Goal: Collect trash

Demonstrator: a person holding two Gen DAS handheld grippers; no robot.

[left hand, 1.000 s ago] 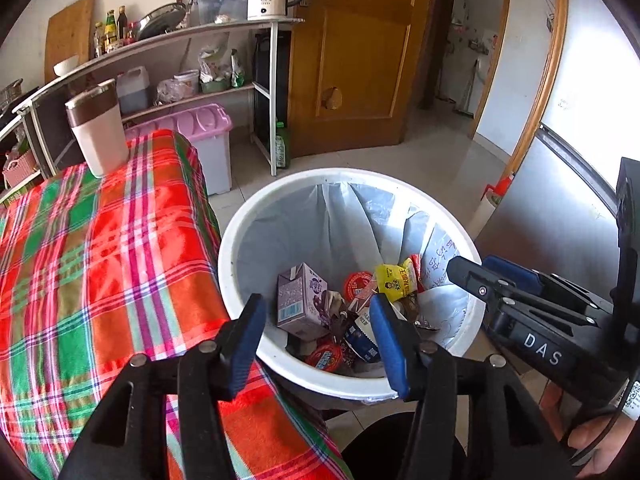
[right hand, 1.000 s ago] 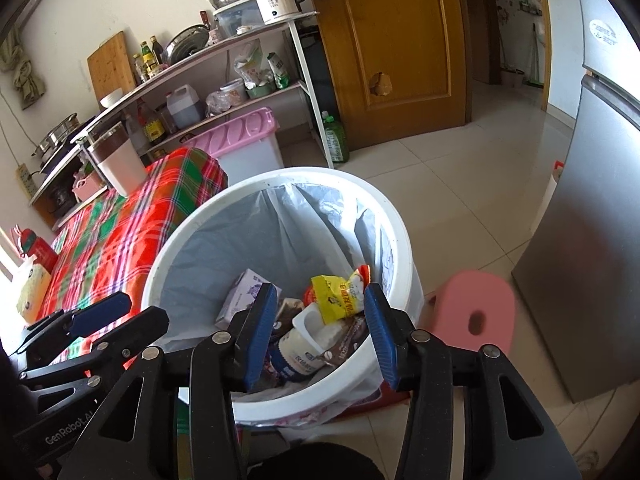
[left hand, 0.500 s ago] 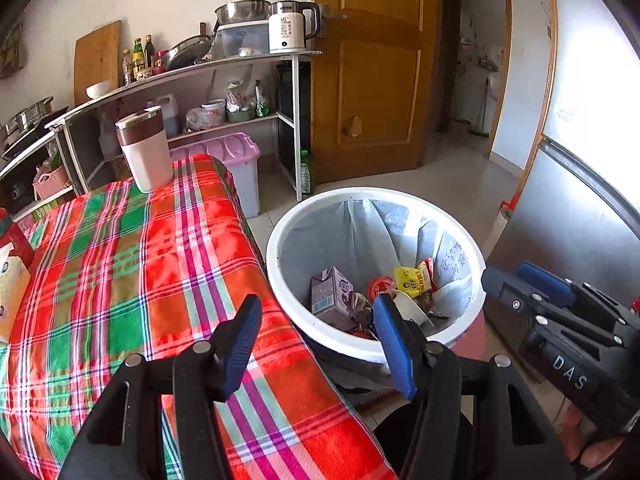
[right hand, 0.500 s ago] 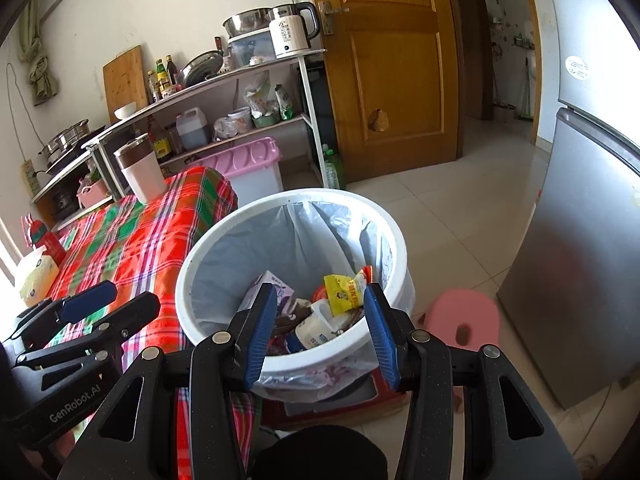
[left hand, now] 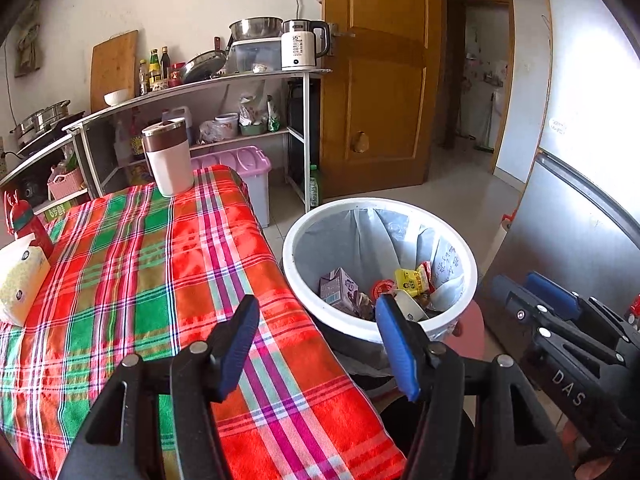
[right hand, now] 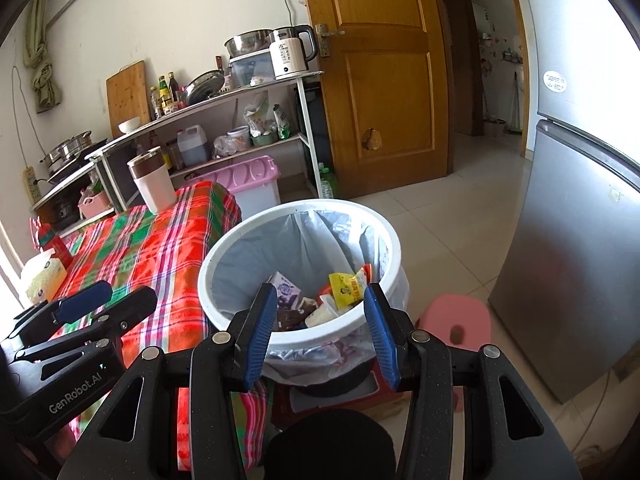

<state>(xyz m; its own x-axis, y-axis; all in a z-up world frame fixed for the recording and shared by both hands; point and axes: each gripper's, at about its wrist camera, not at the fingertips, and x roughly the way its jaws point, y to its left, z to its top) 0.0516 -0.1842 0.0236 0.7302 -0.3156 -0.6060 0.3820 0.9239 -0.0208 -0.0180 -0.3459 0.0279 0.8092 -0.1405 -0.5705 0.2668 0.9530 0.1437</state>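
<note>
Two empty grippers above a filled bin

Left wrist view: the left gripper (left hand: pixel 318 340) fills the lower middle of the frame, its jaws spread with nothing between them; they have just been opening wider. Its left finger sits over the cloth (left hand: pixel 140 272), a red and green plaid spread across the lower left, and its right finger overlaps the near rim of the bin (left hand: pixel 294 240). The bin, white with a pale liner, stands right of centre, just beside the cloth's edge. Trash (left hand: pixel 384 288) lies at its bottom: a purple carton (left hand: pixel 338 290), a yellow packet (left hand: pixel 410 281) and red wrappers. A tumbler (left hand: pixel 167 156) stands upright at the far end of the cloth in the upper left, and a tissue pack (left hand: pixel 20 280) lies at the left edge. The right gripper (left hand: pixel 532 300) enters from the lower right, seen side-on.

Right wrist view: the right gripper (right hand: pixel 320 328) sits at lower centre, jaws spread and empty, framing the near rim of the bin (right hand: pixel 208 264). Trash (right hand: pixel 320 300) shows between the blue pads, down inside the liner. The cloth (right hand: pixel 160 240) lies left of the bin, the tumbler (right hand: pixel 152 184) at its far end. The left gripper (right hand: pixel 104 300) reaches in from the lower left, over the cloth. A pink stool (right hand: pixel 460 320) stands right of the bin, and a fridge (right hand: pixel 568 260) fills the right edge.
</note>
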